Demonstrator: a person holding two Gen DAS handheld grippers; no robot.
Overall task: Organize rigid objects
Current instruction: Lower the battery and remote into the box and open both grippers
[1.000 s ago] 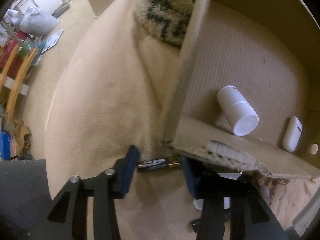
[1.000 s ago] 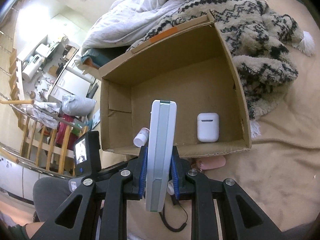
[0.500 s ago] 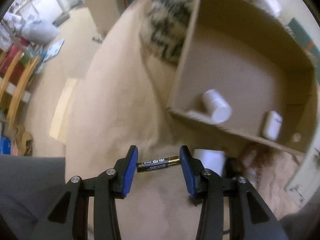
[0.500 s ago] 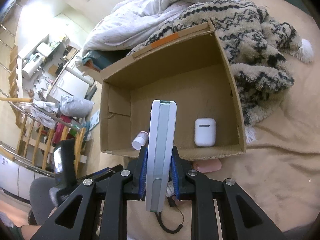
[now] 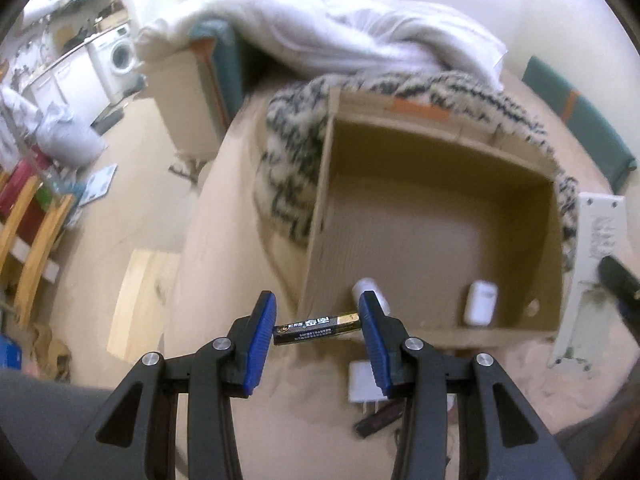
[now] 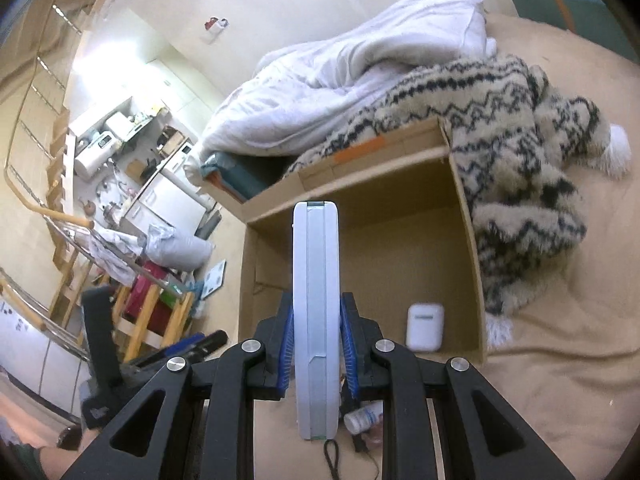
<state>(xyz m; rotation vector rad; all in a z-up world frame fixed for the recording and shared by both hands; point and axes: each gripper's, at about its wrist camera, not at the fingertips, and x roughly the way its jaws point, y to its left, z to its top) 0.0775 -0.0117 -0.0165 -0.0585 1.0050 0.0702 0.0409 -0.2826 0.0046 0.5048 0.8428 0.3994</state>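
Left gripper (image 5: 317,322) has a black-and-gold battery (image 5: 316,325) pinched end to end between its blue pads, held crosswise in the air just short of the cardboard box (image 5: 516,332). Right gripper (image 6: 315,346) is clamped on a pale grey remote (image 6: 315,312), standing upright on edge in front of the same box. Below the left fingers, a white charger (image 5: 362,384) lies on the tan blanket (image 5: 248,248). Inside the box, a white bottle (image 5: 370,292) on its side and a white earbud case (image 6: 425,327) near the front wall. Beyond, a patterned fuzzy throw (image 6: 520,152) and a white duvet (image 6: 340,88).
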